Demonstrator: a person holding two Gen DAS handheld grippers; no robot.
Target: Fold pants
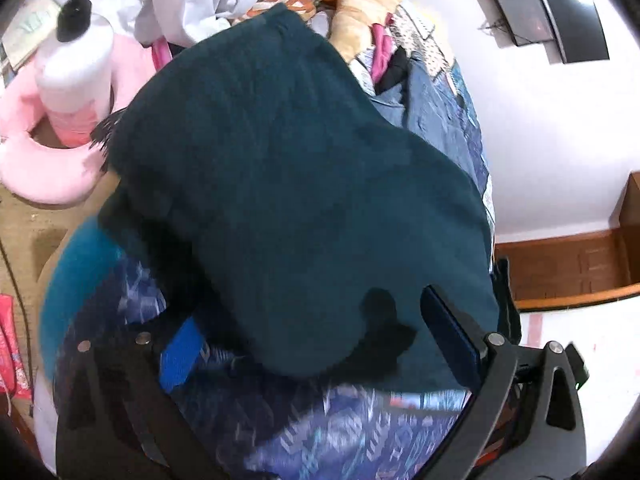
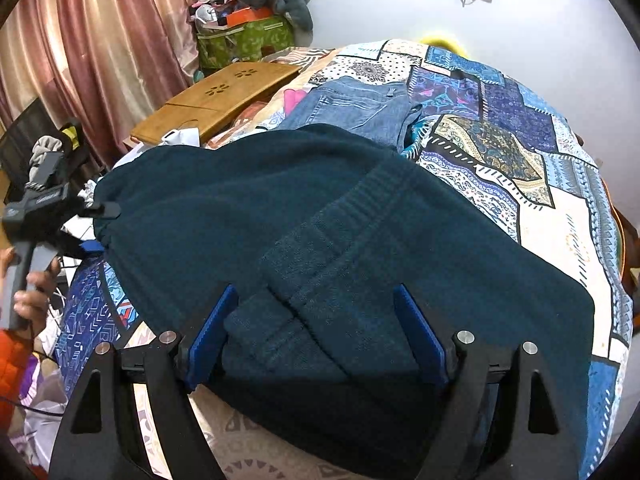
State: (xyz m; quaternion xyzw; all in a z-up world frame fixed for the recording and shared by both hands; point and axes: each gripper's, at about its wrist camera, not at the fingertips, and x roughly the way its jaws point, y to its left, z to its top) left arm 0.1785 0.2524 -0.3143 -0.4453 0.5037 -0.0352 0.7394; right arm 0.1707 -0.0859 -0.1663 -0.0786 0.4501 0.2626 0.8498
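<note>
While the right gripper (image 2: pixel 316 332) stood wide open, low over the near edge of the dark teal pants (image 2: pixel 320 220), its blue pads straddled a folded ridge of cloth. Across the garment, the left gripper (image 2: pixel 96 228), gripped by a bare hand (image 2: pixel 34 296), pinched the pants' far edge. They lay on the patchwork bed (image 2: pixel 540 184), beside folded jeans (image 2: pixel 360 108).
</note>
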